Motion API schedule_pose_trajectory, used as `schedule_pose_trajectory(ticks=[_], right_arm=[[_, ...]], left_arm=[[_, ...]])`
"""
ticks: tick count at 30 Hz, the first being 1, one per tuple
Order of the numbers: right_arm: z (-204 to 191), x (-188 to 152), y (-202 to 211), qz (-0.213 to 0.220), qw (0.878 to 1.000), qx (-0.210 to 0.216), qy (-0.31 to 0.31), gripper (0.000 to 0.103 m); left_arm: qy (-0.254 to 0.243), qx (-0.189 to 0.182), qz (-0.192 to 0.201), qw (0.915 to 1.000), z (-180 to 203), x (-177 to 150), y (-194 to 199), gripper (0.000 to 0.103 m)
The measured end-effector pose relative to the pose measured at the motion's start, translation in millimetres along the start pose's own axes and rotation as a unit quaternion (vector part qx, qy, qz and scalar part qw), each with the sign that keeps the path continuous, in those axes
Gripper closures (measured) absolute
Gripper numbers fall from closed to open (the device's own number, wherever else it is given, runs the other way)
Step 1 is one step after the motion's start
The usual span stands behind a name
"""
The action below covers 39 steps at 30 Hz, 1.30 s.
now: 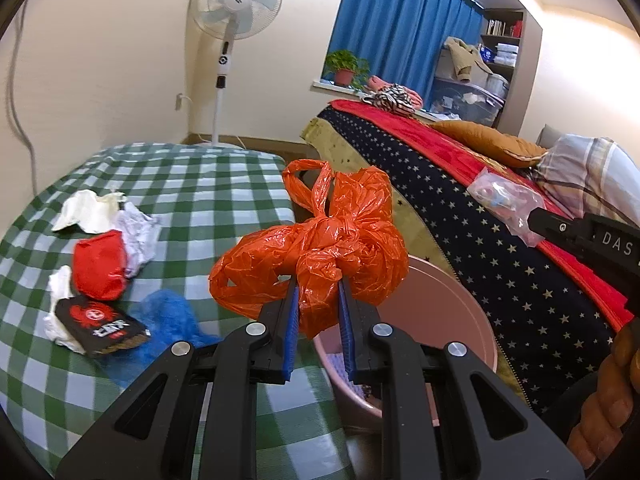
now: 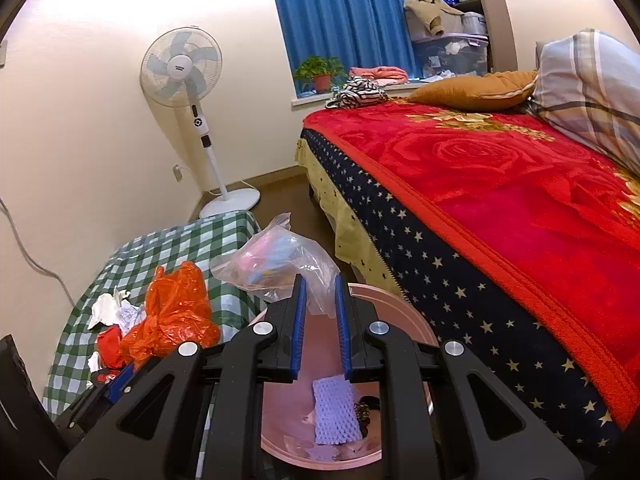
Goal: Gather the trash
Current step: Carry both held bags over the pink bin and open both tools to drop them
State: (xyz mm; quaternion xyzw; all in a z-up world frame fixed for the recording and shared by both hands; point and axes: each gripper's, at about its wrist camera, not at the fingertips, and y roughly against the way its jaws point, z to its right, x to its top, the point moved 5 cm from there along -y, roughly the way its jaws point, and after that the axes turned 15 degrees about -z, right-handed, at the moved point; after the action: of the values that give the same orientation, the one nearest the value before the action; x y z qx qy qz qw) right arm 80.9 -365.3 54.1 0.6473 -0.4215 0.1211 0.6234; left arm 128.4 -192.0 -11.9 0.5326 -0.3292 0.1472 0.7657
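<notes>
The orange bag (image 1: 316,248) is being clamped by its knot in the left tool (image 1: 318,292), the clear bag (image 2: 280,268) in the right tool (image 2: 321,296); both are being held over the pink bin (image 2: 400,320) for dropping, right of the surface (image 1: 180,184).

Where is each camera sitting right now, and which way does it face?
Left wrist: on the left gripper, looking along its fingers, shut on an orange bag, at the checked table, bin and bed; a hand and the right gripper's tip show at right.
Right wrist: on the right gripper, shut on a clear bag, looking down into the bin beside the bed; left gripper low left.
Shared: both bags, bin, table, bed, fan, curtain.
</notes>
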Motion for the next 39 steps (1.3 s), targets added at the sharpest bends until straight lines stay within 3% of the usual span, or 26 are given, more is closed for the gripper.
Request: schedule_pose_trajectory(ticks=[29,32,35,39], right_arm=[[13,2,-15,-0.012,0.999,-0.029,-0.017,0.087],[15,3,-16,-0.012,0.999,-0.034,-0.023,0.079],[18,3,-15,-0.008,0.999,-0.037,-0.032,0.060],[19,2,-14,-0.007,0.999,-0.034,-0.033,0.057]], left_arm=[[-0.013,-0.037,-0.032,0.9987,26,-6,-42,0.085],[-0.021,-0.057,-0.036,0.9975,29,-4,-44,0.084],[-0.023,-0.055,-0.042,0.9973,29,-5,-45,0.069],[-0.014,-0.050,-0.038,0.9979,22,-5,-41,0.069]])
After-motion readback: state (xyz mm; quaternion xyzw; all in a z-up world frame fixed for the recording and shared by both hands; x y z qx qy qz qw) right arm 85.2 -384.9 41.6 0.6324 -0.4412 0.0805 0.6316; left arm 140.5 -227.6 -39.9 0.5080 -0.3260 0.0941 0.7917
